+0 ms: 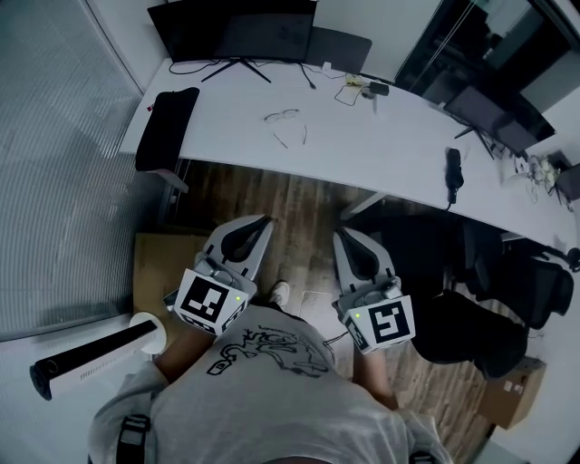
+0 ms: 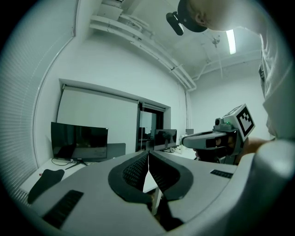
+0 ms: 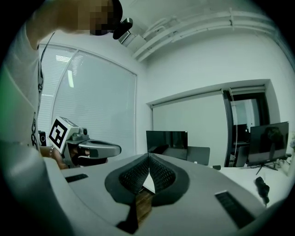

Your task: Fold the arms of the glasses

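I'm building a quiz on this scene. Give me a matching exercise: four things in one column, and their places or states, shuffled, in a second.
Things
1. glasses
2. big monitor
3. left gripper
4. black pad

Places or states
A. at the left end of the table
B. shut and empty, above the wood floor
C. at the table's far edge
D. mid-table, arms spread open

Pairs: 1-D, 2-C, 3-B, 4-A
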Demonstrator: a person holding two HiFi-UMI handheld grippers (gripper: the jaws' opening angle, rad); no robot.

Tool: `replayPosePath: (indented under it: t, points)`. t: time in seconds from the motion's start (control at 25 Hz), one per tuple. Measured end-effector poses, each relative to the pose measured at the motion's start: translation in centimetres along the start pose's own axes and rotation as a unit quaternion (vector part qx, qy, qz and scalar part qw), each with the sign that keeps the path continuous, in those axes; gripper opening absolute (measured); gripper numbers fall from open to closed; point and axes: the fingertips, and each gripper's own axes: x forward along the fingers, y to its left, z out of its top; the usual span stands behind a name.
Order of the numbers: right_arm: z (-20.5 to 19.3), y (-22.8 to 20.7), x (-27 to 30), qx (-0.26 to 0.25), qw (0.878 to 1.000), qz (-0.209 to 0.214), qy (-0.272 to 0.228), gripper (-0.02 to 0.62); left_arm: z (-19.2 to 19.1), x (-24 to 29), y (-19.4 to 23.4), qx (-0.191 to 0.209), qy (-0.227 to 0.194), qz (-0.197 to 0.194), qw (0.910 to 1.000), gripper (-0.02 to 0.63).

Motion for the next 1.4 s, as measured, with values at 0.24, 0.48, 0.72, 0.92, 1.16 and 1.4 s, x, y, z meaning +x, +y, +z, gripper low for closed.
replayPosePath:
  t: [0.24, 0.48, 0.72, 0.92, 1.16, 1.4]
  points:
    - [-0.7, -2.1, 1.8, 0.014, 1.0, 0.011, 0.007, 0.009, -0.9, 2.4, 1.1, -0.006, 0.021, 0.01, 0.9997, 0.023]
    - [-1.4, -3.7, 4.7, 0.013, 1.0, 0.018, 0.007, 0.009, -1.8, 4.6, 3.5, -0.014, 0.023, 0.02, 0.9994, 0.023]
    - [-1.2, -5.5, 8.7, 0.008, 1.0, 0.019, 0.012, 0.009, -2.4, 7.5, 6.8, -0.016, 0.023, 0.017, 0.9995, 0.023]
    - [-0.1, -7.4, 12.0, 0.007, 1.0, 0.014, 0.006, 0.009, -1.4, 10.2, 9.6, -0.012, 0.026, 0.013, 0.9995, 0.023]
    - [0.5, -9.3, 16.7, 0.008, 1.0, 0.013, 0.016, 0.009, -0.9, 13.1, 13.9, -0.01, 0.025, 0.01, 0.9996, 0.023]
    - [1.5, -11.0, 21.4, 0.007, 1.0, 0.011, 0.022, 0.009, -0.3, 16.0, 18.1, -0.019, 0.024, 0.008, 0.9995, 0.023]
